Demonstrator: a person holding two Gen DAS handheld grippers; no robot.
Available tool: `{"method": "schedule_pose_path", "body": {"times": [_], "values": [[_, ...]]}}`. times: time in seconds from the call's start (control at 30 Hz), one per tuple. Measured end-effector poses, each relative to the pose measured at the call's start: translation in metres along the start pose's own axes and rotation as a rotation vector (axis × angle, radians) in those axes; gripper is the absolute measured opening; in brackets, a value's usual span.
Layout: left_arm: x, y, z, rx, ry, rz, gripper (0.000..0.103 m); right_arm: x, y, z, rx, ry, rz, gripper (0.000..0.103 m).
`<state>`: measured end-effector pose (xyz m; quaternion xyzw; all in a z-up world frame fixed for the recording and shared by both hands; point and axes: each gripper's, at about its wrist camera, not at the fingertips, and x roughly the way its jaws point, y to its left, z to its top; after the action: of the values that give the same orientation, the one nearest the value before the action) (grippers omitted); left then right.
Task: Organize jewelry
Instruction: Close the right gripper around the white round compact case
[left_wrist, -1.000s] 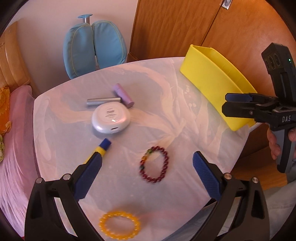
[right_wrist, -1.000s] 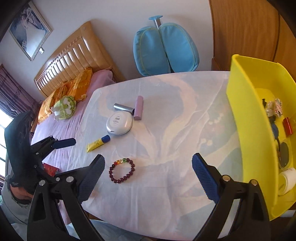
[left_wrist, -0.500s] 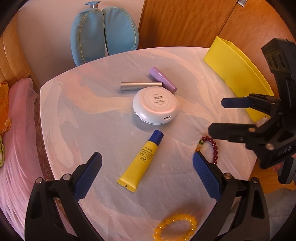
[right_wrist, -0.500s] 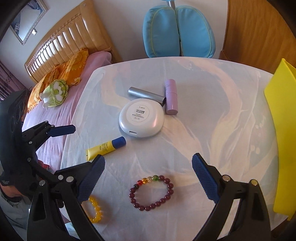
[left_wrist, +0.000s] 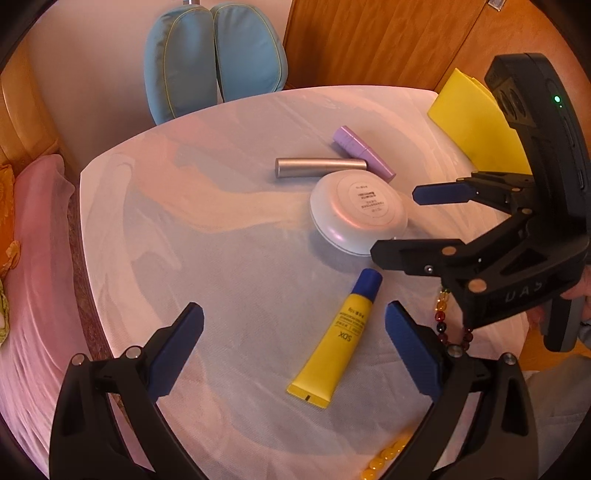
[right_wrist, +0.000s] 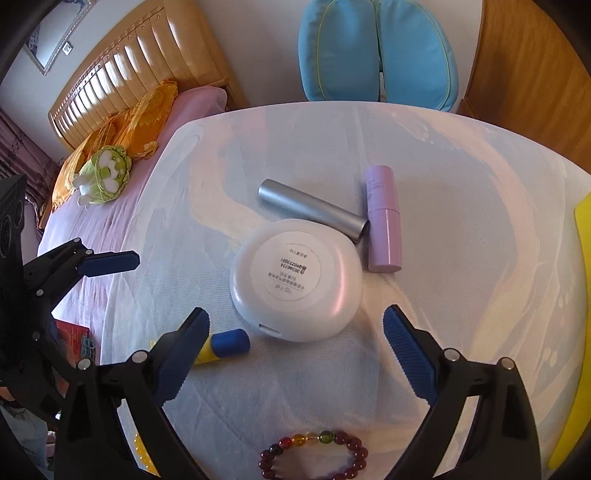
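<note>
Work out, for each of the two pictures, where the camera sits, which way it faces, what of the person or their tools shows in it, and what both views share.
Left wrist: on the left gripper, looking down along its open fingers at the tube; the right gripper and a hand show at right.
Right wrist: on the right gripper, facing the compact and the bed beyond; the left gripper shows at left.
Shared: compact, tube, silver cylinder, purple stick, red bracelet, blue chair.
</note>
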<state>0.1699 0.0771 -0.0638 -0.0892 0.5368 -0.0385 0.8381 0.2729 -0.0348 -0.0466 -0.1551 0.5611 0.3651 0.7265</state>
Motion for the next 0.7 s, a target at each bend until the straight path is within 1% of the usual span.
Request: {"method": "schedule_pose_path", "body": {"times": [0.1,0.2,0.4,0.53,0.6,0.63,0.7], "values": [[-0.004,0.007,-0.004,-0.026,-0.005,-0.010,0.096,0.007,0.008,-0.001,-0.017,-0.001,-0.022,0.096],[-0.005,0.011,-0.004,-0.022,-0.006,0.001,0.096,0.015,0.014,0.002,-0.037,-0.008,-0.073,0.096],[0.001,0.014,-0.005,-0.027,0.001,0.022,0.096,0.030,0.013,0.006,-0.035,-0.008,-0.108,0.096],[0.003,0.016,-0.009,-0.022,0.010,0.017,0.096,0.031,0.019,0.003,-0.077,-0.026,-0.147,0.096],[0.003,0.017,-0.011,-0.028,0.012,0.016,0.096,0.030,0.019,0.000,-0.081,-0.044,-0.148,0.093],[0.002,0.018,-0.012,-0.029,0.012,0.017,0.096,0.028,0.020,0.000,-0.085,-0.056,-0.149,0.086],[0.002,0.018,-0.014,-0.030,0.014,0.017,0.096,0.028,0.019,-0.001,-0.085,-0.053,-0.146,0.086]]}}
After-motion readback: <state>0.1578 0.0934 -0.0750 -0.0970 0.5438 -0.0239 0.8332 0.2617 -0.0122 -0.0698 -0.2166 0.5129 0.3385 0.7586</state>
